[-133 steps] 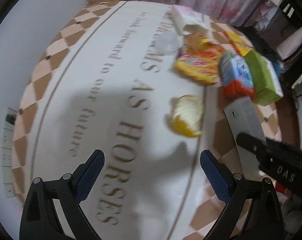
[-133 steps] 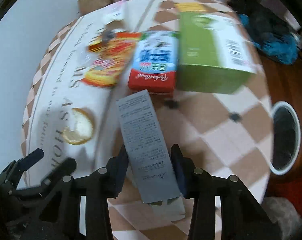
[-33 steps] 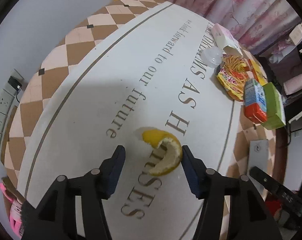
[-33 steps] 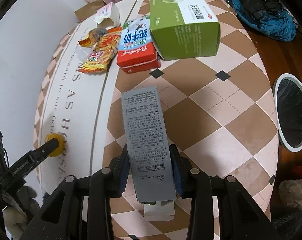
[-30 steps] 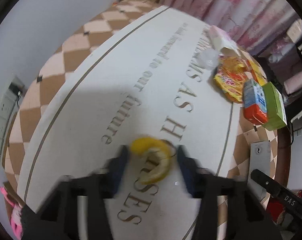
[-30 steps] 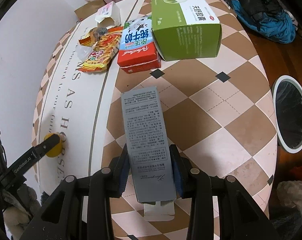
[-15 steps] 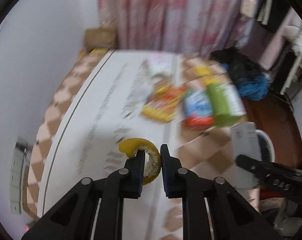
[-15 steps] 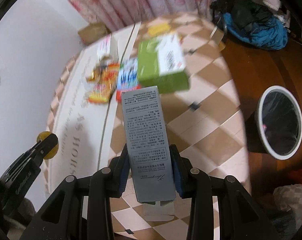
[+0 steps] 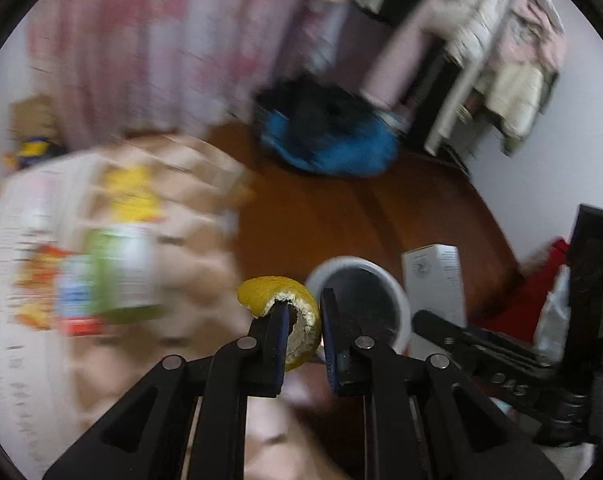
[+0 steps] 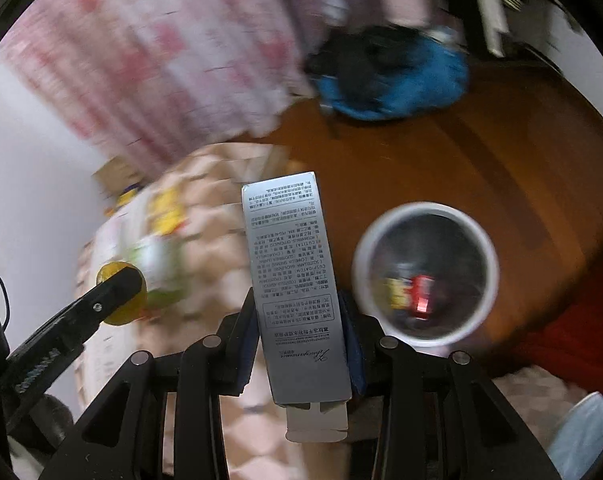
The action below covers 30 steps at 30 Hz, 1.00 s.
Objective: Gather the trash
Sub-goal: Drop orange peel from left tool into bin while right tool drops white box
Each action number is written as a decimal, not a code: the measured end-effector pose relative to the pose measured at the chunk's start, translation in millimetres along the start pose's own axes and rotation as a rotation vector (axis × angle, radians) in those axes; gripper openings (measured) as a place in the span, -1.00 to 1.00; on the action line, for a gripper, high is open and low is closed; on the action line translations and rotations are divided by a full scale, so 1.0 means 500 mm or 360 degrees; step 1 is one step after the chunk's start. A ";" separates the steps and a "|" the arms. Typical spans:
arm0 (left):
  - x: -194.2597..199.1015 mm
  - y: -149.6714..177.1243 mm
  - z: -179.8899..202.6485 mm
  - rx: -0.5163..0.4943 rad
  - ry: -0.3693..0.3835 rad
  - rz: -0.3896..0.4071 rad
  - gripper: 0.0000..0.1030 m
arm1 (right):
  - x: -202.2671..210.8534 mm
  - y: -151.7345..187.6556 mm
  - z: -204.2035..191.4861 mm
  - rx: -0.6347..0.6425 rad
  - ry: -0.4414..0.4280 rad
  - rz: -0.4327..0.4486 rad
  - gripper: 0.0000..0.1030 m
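Observation:
My left gripper (image 9: 303,312) is shut on a curled yellow fruit peel (image 9: 291,304) and holds it in the air near the table's edge, just left of a white-rimmed trash bin (image 9: 357,308) on the floor. My right gripper (image 10: 299,312) is shut on a long grey carton (image 10: 291,276) with small print, held upright left of the bin (image 10: 423,276). The bin holds a red and a yellow wrapper. The left gripper with the peel (image 10: 119,298) shows at the left of the right wrist view; the right gripper with the carton (image 9: 433,280) shows at the right of the left wrist view.
The checkered table (image 9: 197,248) lies left, blurred, with a green box (image 9: 121,272), a red carton and snack wrappers. A blue and black bundle (image 9: 325,140) lies on the brown floor (image 10: 461,160) behind the bin. Pink curtains hang at the back.
Both grippers have swung right off the table toward the bin, each still holding its item. The bin is now much closer and its contents show in the right wrist view.

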<state>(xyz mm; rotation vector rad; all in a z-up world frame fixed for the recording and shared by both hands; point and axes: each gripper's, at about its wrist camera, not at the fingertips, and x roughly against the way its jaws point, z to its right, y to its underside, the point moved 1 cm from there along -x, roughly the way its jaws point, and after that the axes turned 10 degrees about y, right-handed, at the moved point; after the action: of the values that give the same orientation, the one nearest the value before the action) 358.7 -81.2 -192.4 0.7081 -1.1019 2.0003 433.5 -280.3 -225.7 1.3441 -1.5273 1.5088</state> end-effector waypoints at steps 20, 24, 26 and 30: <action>-0.430 -0.043 0.112 -0.0084 -0.0026 -0.0495 0.87 | -0.374 -0.051 0.393 -0.0421 0.0253 -0.0415 0.55; -0.424 -0.025 0.103 -0.0172 -0.0163 -0.0471 1.00 | -0.373 -0.041 0.390 -0.0403 0.0344 -0.0427 1.00; -0.416 -0.015 0.097 -0.0190 -0.0214 -0.0464 1.00 | -0.364 -0.029 0.386 -0.0377 0.0429 -0.0438 1.00; -0.391 0.004 0.085 -0.0192 -0.0266 -0.0455 1.00 | -0.351 -0.012 0.369 -0.0310 0.0533 -0.0463 1.00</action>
<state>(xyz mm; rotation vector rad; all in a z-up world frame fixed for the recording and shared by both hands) 475.1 -184.0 -318.2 0.9257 -1.1366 1.6439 535.6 -413.5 -417.1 1.0835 -1.1779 1.2888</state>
